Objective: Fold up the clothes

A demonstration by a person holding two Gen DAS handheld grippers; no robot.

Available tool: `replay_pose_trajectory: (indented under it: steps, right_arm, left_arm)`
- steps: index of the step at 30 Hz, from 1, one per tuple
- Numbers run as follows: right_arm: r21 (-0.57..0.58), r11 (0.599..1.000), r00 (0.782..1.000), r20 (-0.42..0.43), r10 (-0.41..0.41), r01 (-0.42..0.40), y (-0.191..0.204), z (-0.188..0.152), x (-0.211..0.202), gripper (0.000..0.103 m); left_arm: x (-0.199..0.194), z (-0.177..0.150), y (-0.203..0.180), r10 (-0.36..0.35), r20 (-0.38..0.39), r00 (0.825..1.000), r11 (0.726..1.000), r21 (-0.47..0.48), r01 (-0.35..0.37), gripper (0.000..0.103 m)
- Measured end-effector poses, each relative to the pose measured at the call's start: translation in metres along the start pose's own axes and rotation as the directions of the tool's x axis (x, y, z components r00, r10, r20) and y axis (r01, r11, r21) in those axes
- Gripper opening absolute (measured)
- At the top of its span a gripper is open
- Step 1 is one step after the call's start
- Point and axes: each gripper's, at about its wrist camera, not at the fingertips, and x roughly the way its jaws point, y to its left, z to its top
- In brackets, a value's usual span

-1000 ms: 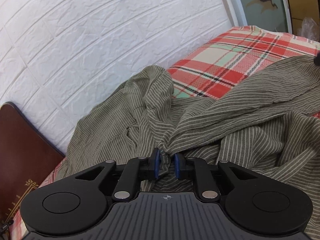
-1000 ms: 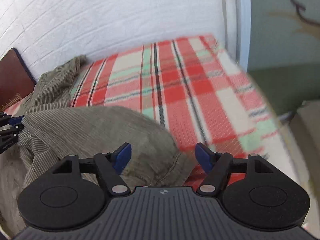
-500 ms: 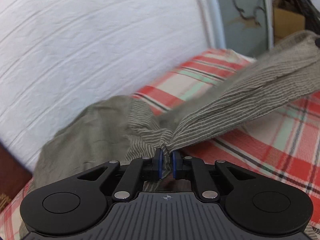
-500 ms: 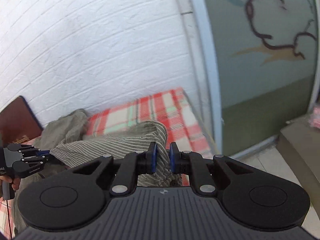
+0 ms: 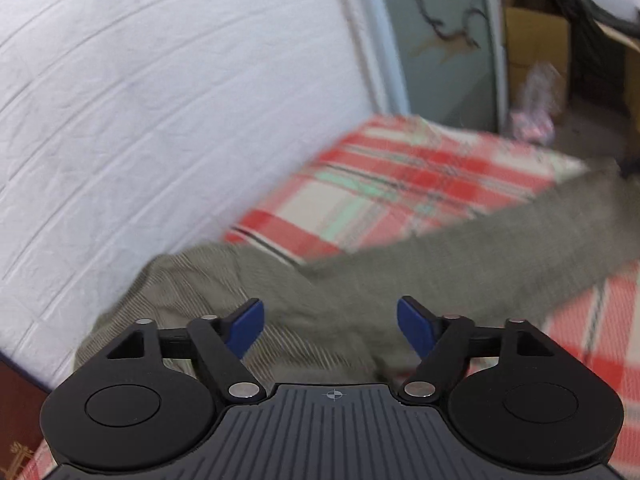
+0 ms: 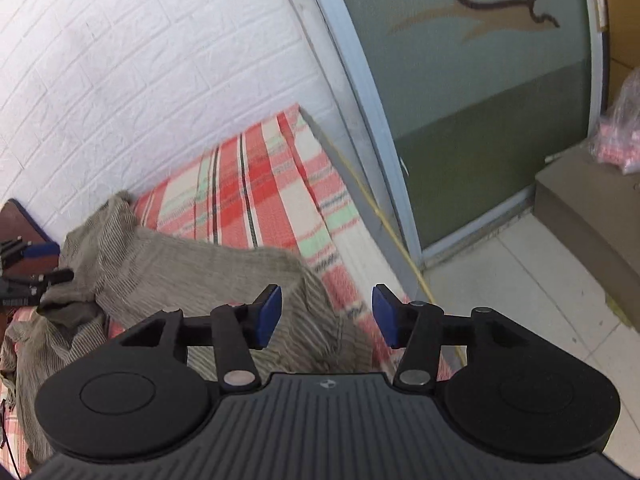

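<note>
Both hand-held grippers released above a striped garment on the bed.
The left hand-held gripper [image 5: 330, 326] and right hand-held gripper [image 6: 326, 316] grasp nothing; the olive striped garment [image 6: 192, 272] lies rumpled across the plaid bedspread [image 6: 256, 200], near the white brick wall [image 6: 140, 60].

A bed by a white wall

The white brick wall [image 6: 120, 60] meets a green glass door [image 6: 472, 100]. A checked blanket [image 6: 256, 192] covers the bed. Pale floor tiles [image 6: 532, 280] lie beside it.
</note>
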Motion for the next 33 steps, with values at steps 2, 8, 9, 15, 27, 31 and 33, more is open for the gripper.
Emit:
replay_pose_trajectory:
  steps: [2, 8, 9, 15, 27, 31, 33]
  right_arm:
    - [0.014, 1.0, 1.0, 0.012, 0.023, -0.023, -0.001, 0.002, -0.002, 0.058]
    - [-0.032, 0.999, 0.999, -0.014, 0.031, -0.031, 0.005, 0.002, 0.004, 0.06]
    - [-0.04, 0.999, 0.999, -0.017, 0.028, -0.028, 0.006, 0.002, 0.005, 0.062]
    - [-0.066, 0.998, 1.0, -0.029, -0.001, 0.0, 0.002, 0.007, 0.016, 0.064]
    - [-0.1, 0.995, 0.999, -0.032, -0.016, 0.013, 0.002, 0.006, 0.024, 0.012]
    - [-0.09, 0.994, 0.996, 0.068, -0.058, 0.064, -0.002, 0.012, 0.011, 0.012]
    - [-0.055, 0.994, 0.994, 0.061, -0.094, 0.098, -0.009, 0.012, 0.016, 0.012]
  left_arm:
    - [0.024, 0.012, 0.008, 0.039, -0.047, 0.998, 0.998, -0.054, -0.042, 0.086]
    - [0.097, 0.047, 0.032, 0.139, -0.197, 0.97, 0.963, -0.202, -0.179, 0.085]
    - [0.109, 0.053, 0.036, 0.152, -0.224, 0.963, 0.953, -0.224, -0.203, 0.085]
    - [0.157, 0.067, 0.054, 0.176, -0.331, 0.927, 0.91, -0.303, -0.282, 0.071]
    - [0.141, 0.063, 0.083, 0.106, -0.171, 0.98, 0.832, -0.524, -0.181, 0.003]
    - [0.138, 0.063, 0.099, 0.092, -0.097, 0.991, 0.75, -0.648, -0.133, 0.018]
    - [0.144, 0.063, 0.095, 0.089, -0.079, 0.993, 0.739, -0.663, -0.119, 0.045]
